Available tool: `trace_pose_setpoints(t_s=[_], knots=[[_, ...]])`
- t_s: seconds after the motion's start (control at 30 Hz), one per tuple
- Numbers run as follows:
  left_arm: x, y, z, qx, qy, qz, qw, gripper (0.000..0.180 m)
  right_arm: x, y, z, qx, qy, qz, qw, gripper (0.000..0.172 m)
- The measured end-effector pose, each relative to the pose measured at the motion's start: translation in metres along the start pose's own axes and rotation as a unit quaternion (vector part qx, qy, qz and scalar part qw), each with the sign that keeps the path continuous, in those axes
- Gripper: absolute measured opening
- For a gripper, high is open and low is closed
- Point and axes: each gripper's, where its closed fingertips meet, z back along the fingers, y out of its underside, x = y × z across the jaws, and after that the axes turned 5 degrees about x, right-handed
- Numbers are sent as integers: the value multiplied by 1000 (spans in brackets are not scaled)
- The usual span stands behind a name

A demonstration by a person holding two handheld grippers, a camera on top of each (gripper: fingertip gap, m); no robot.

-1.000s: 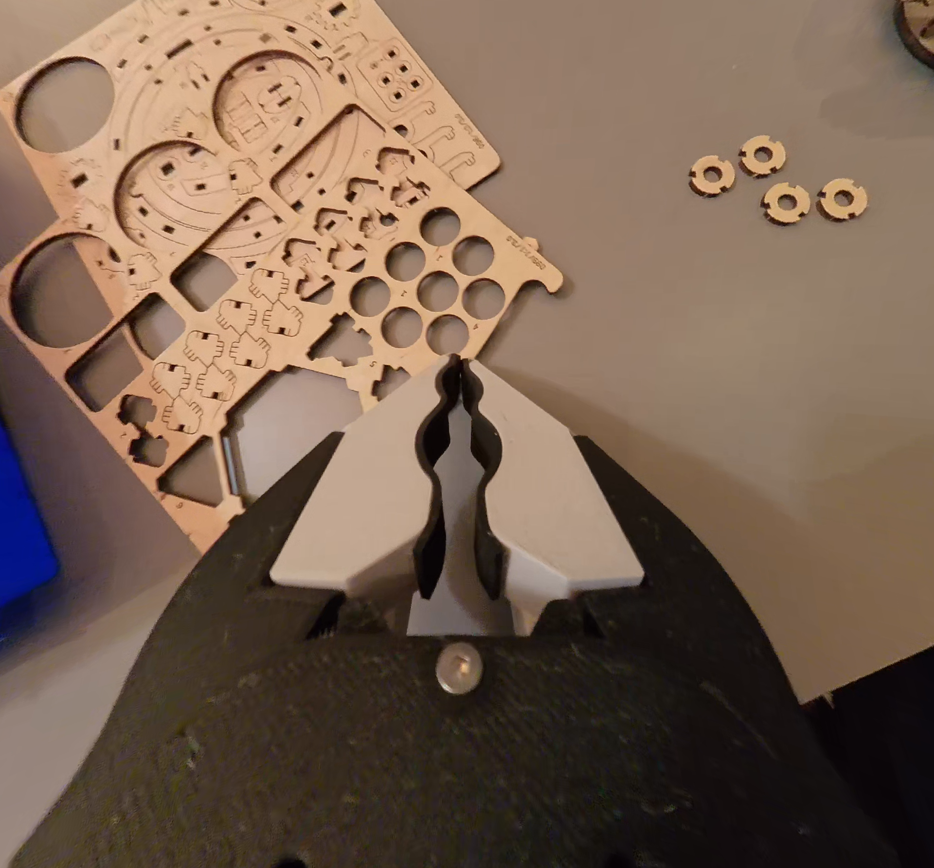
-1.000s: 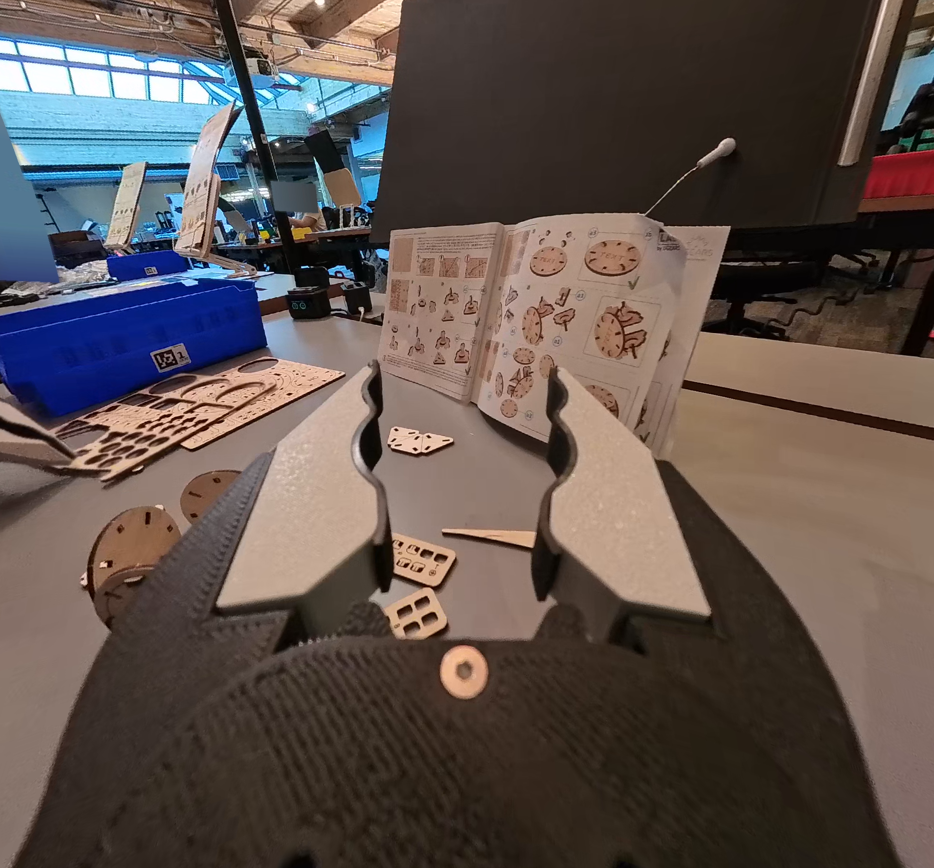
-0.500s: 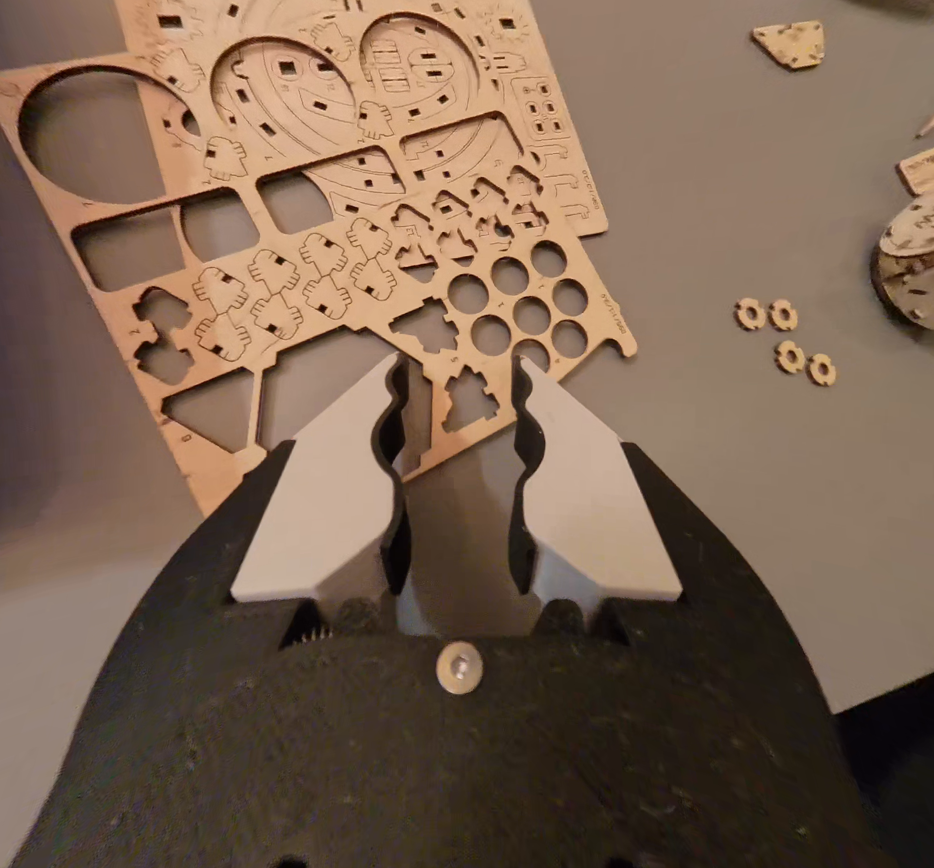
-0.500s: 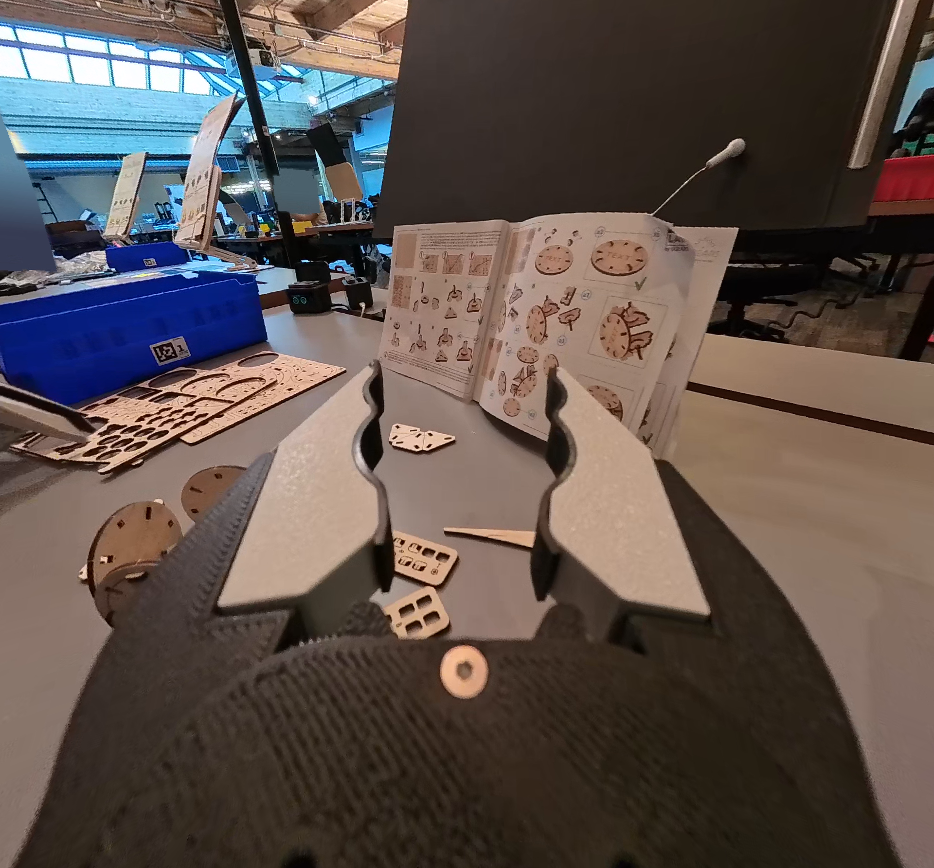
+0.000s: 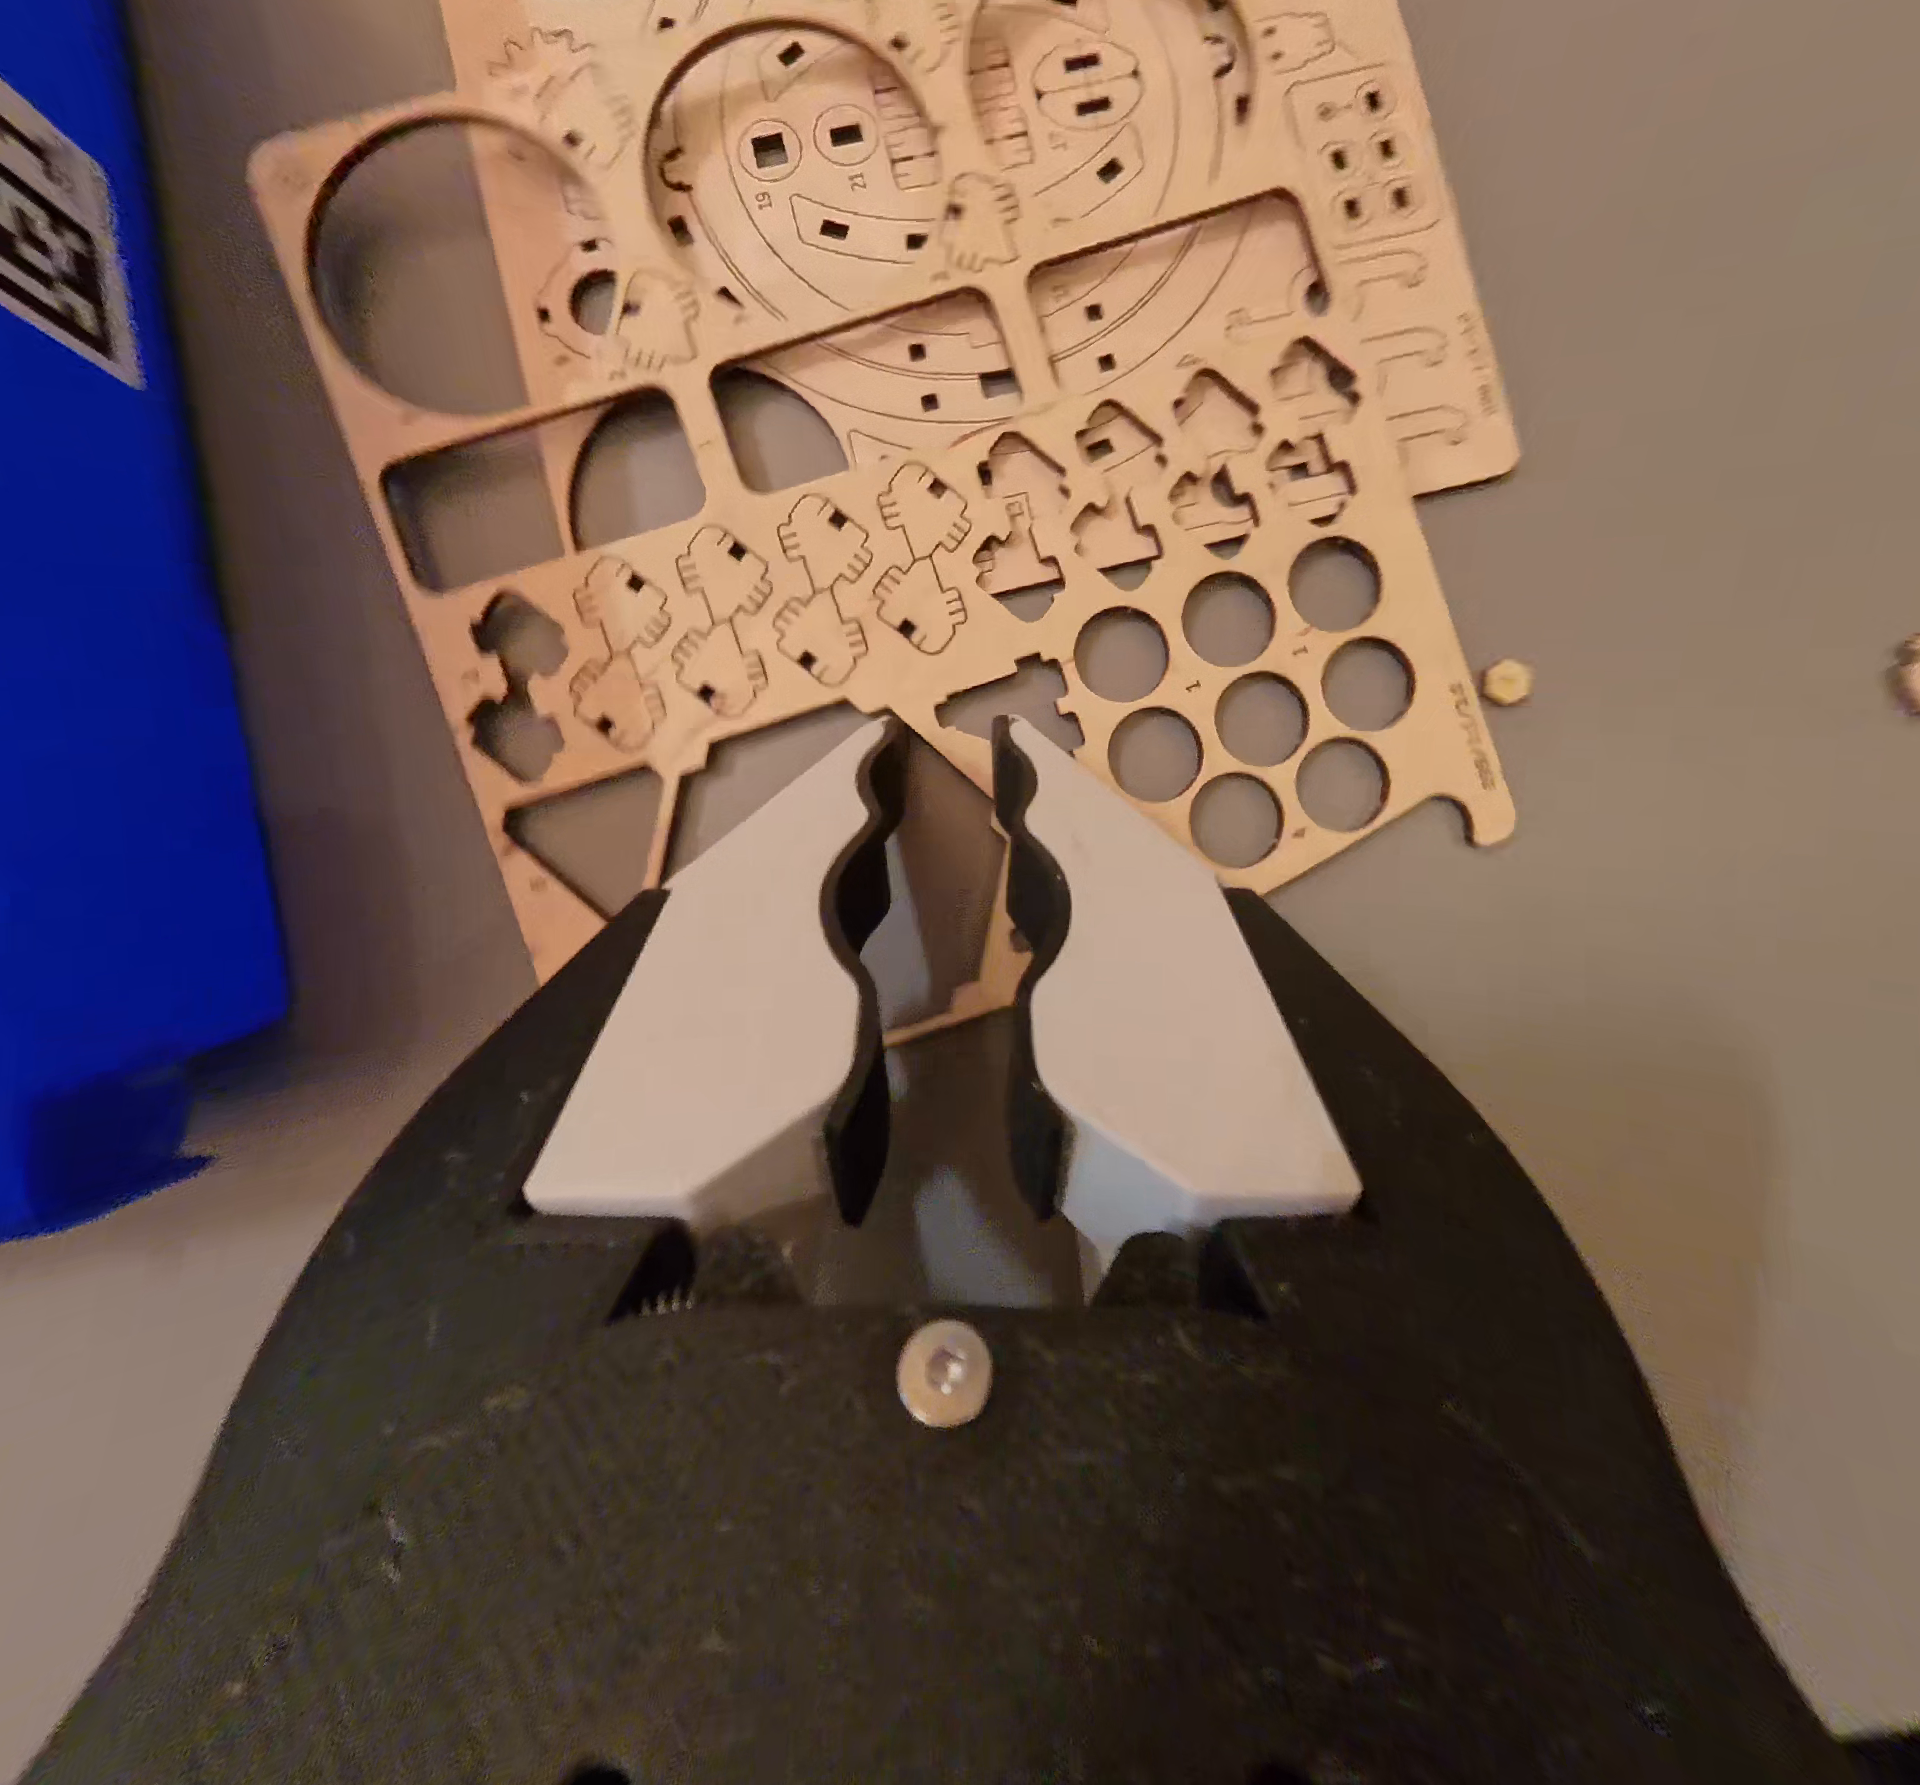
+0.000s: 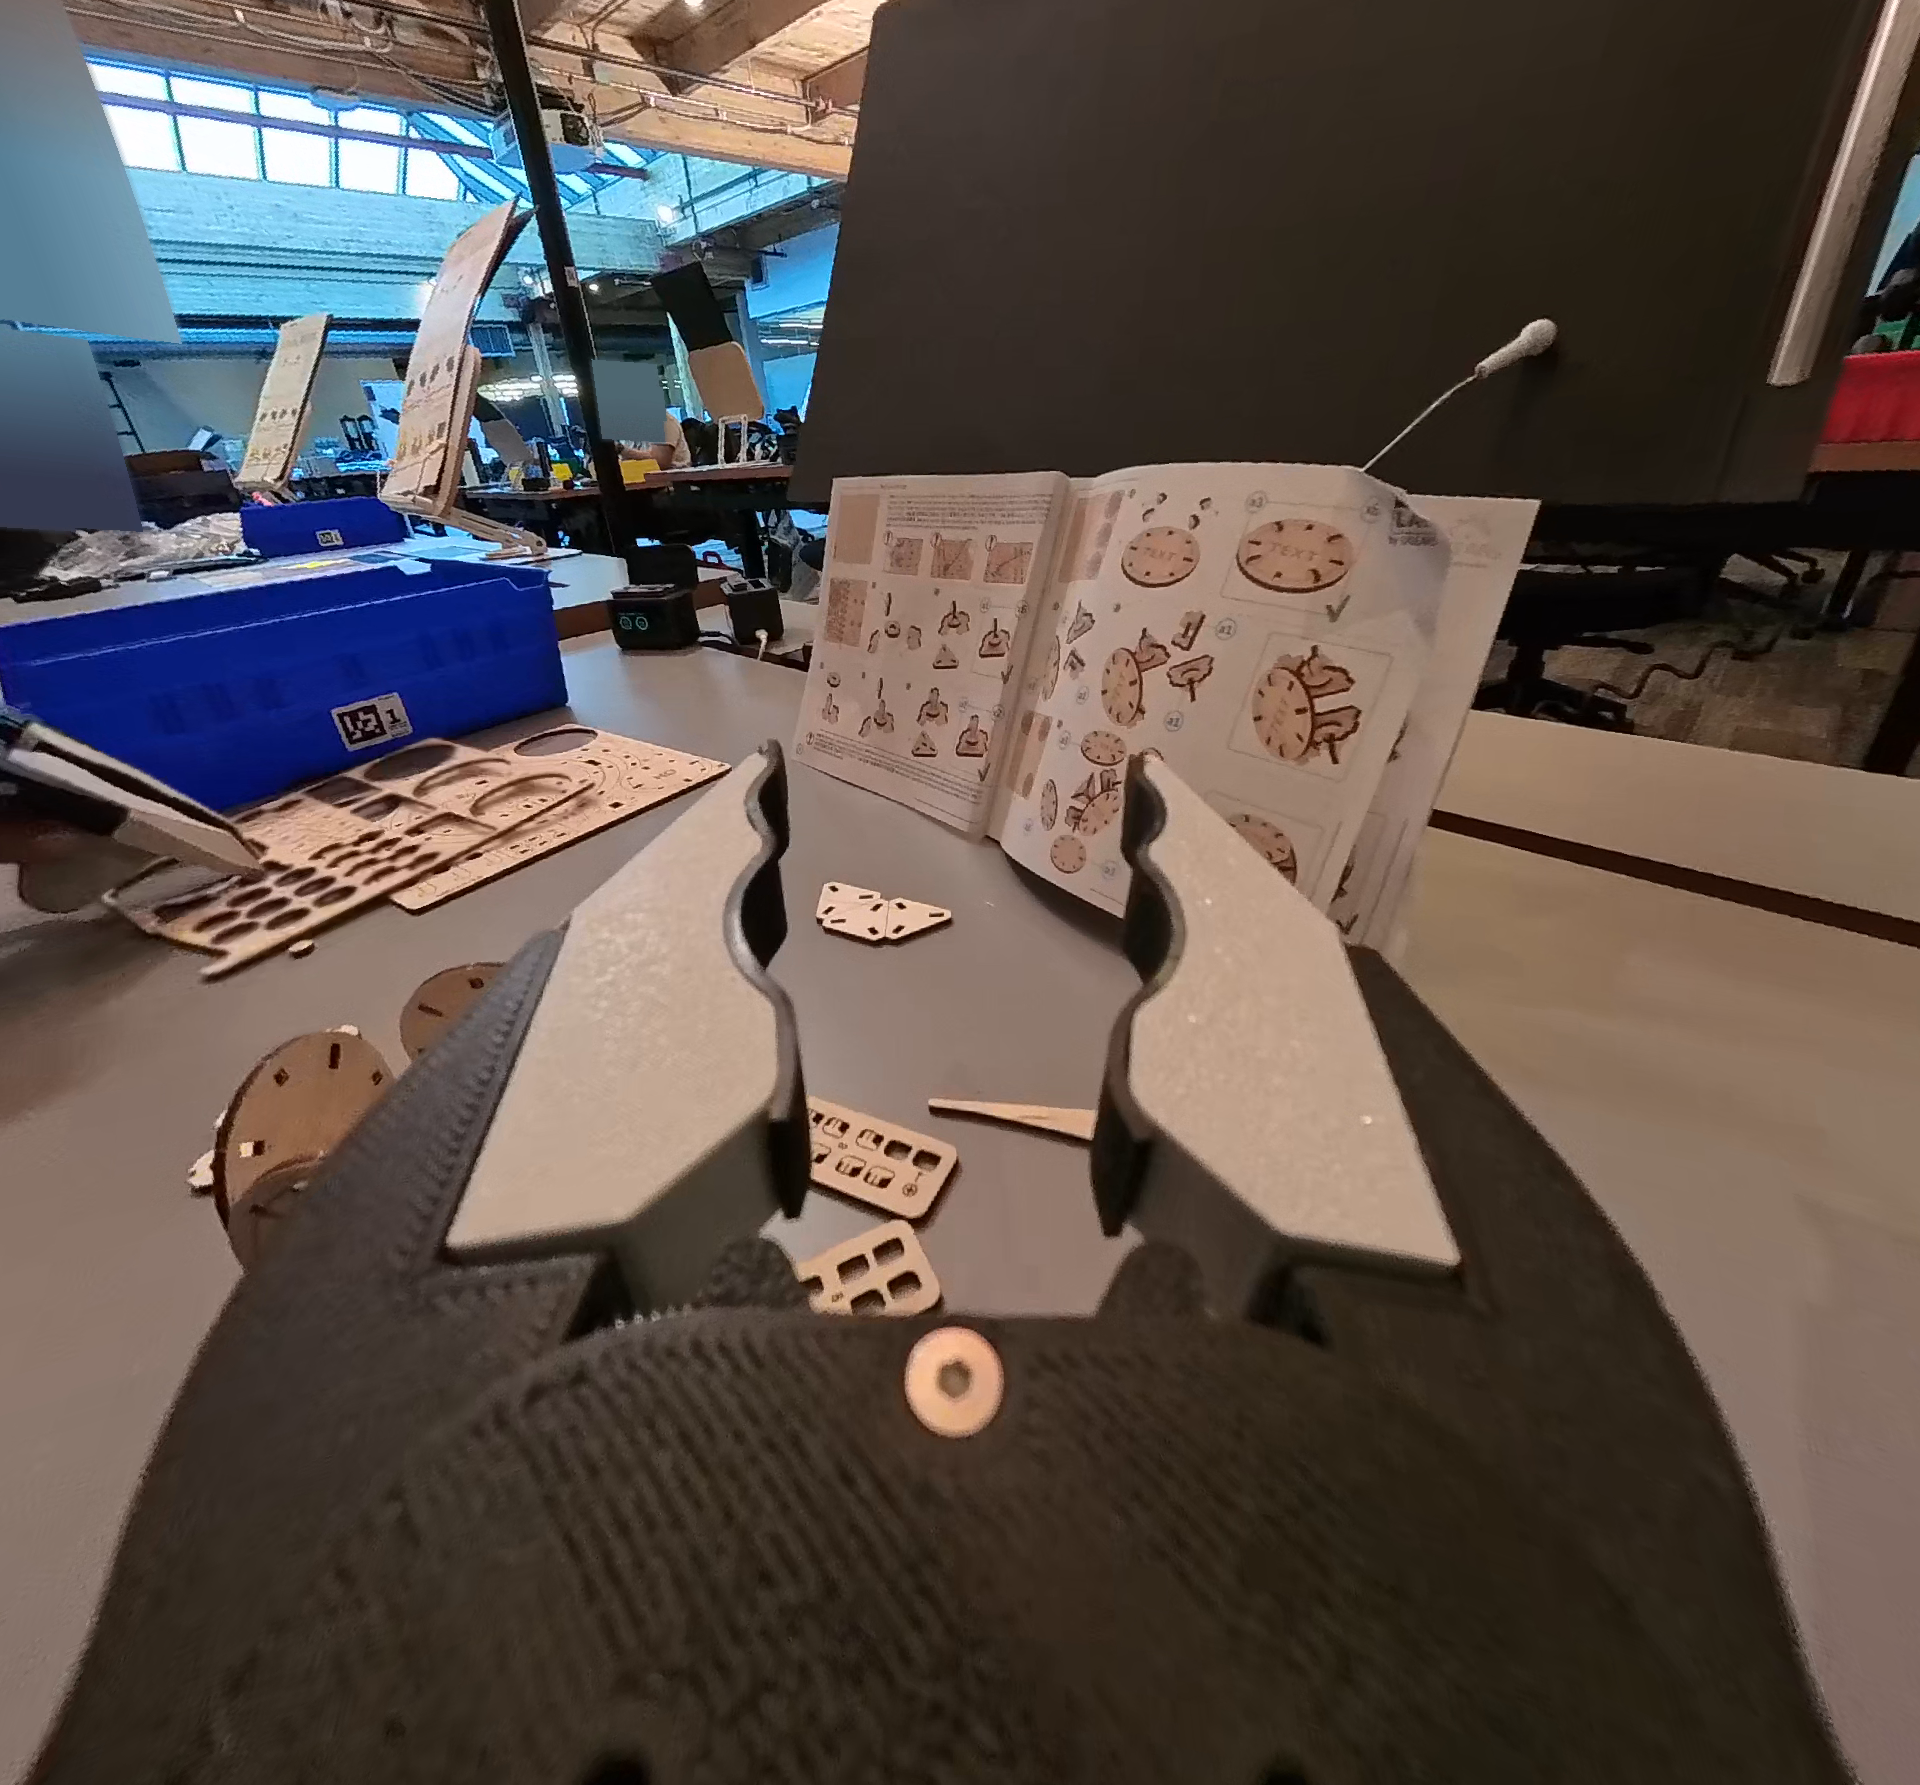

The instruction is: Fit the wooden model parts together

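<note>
The left gripper point(image 5: 943, 733) stands narrowly open around a strip of the upper wooden parts sheet point(image 5: 1340, 800), with a gap at one pad. The right gripper point(image 6: 951, 800) hangs wide open and empty over the grey surface point(image 6: 1662, 1112), facing the instruction booklet point(image 6: 1143, 655).

I see my left hand-held gripper point(image 5: 945, 733) part-open over the top wooden sheet point(image 5: 1340, 696), many shapes punched out, resting across a second sheet point(image 5: 1039, 208).

Left gripper point(image 5: 945, 733) angled down, jaws narrowly apart, nothing pinched. Right gripper point(image 6: 951, 779) level, jaws wide, bare.
</note>
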Motion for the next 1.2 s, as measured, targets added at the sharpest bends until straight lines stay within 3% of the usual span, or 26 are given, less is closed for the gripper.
trace_pose_setpoints(t_s=[0.13,0.23,0.37,0.53,0.67,0.73,0.8,0.93,1.07,1.1,1.2], knots=[[8,-1,2,5,-58,-44,997,12,1,-1,1,0,-1,2,1000,64],[3,-12,13,-44,-37,-30,998,9,-2,-5,5,-3,16,24,1000,62],[11,-20,35,-82,-74,-52,993,7,11,-30,8,-18,29,58,998,63],[9,-36,71,-144,-87,-66,984,3,102,-51,-16,-6,-78,36,996,61],[4,-41,87,-173,-77,-68,979,3,187,-51,-41,51,-199,-41,978,63],[-2,-43,91,-188,-60,-68,978,3,226,-40,-54,103,-248,-83,960,66],[-8,-44,95,-200,-42,-66,977,3,252,-10,-73,187,-262,-67,945,65],[-11,-43,96,-215,-32,-69,974,3,250,59,-118,335,-182,16,924,82],[-17,-38,92,-222,-10,-67,973,3,254,98,-151,385,-172,-49,905,86],[-17,-36,91,-224,-9,-68,972,3,264,103,-155,392,-195,-88,895,84],[-13,-34,87,-229,-15,-66,971,3,288,106,-155,406,-267,-197,852,52]])
